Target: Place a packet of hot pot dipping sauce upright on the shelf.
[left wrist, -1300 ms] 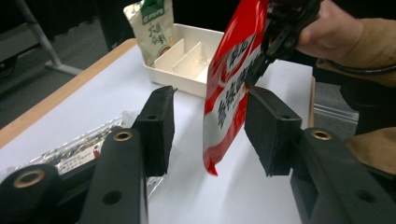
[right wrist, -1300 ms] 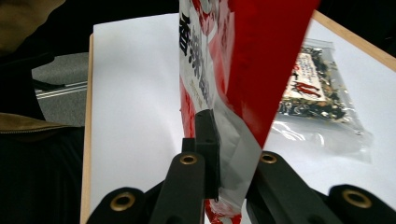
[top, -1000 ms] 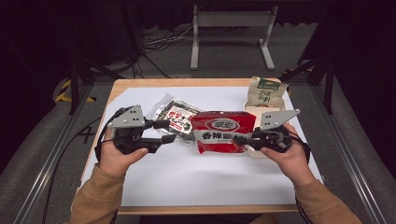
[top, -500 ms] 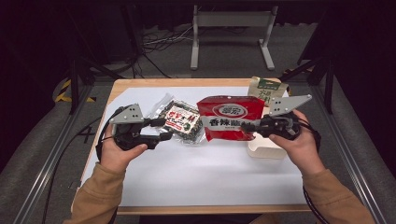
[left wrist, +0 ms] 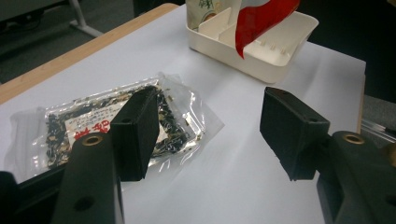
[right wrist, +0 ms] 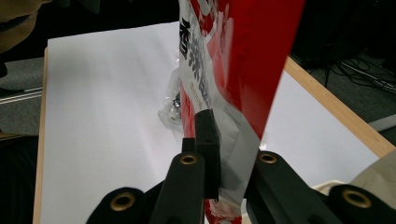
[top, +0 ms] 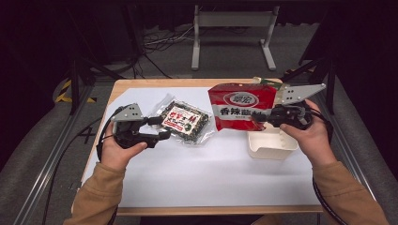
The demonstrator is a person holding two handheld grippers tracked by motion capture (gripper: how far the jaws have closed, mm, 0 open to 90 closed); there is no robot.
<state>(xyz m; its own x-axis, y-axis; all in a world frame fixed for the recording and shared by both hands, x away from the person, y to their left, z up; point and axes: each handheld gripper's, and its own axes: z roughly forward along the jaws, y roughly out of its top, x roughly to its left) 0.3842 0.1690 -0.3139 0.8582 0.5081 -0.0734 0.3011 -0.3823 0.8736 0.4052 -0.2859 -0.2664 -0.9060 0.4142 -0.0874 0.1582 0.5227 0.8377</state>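
Red snack bag (top: 241,107), clamped in the right tongs (top: 265,118), has risen above the white divided tray (top: 271,145) holding a green packet (left wrist: 205,8); left tongs (top: 162,128) have just been opening, empty, beside the seaweed packet (top: 184,122).

- The high view is dim at its borders; the floor and corners sink into near-black, while the white table sheet (top: 197,173) is evenly lit from above.
- Shadows on the sheet are soft and faint.
- The clear packet (left wrist: 116,126) gives small glints of glare off its plastic.
- The red bag (right wrist: 243,56) is close to the lens and slightly soft.
- The high view looks grainy and lacks fine detail.
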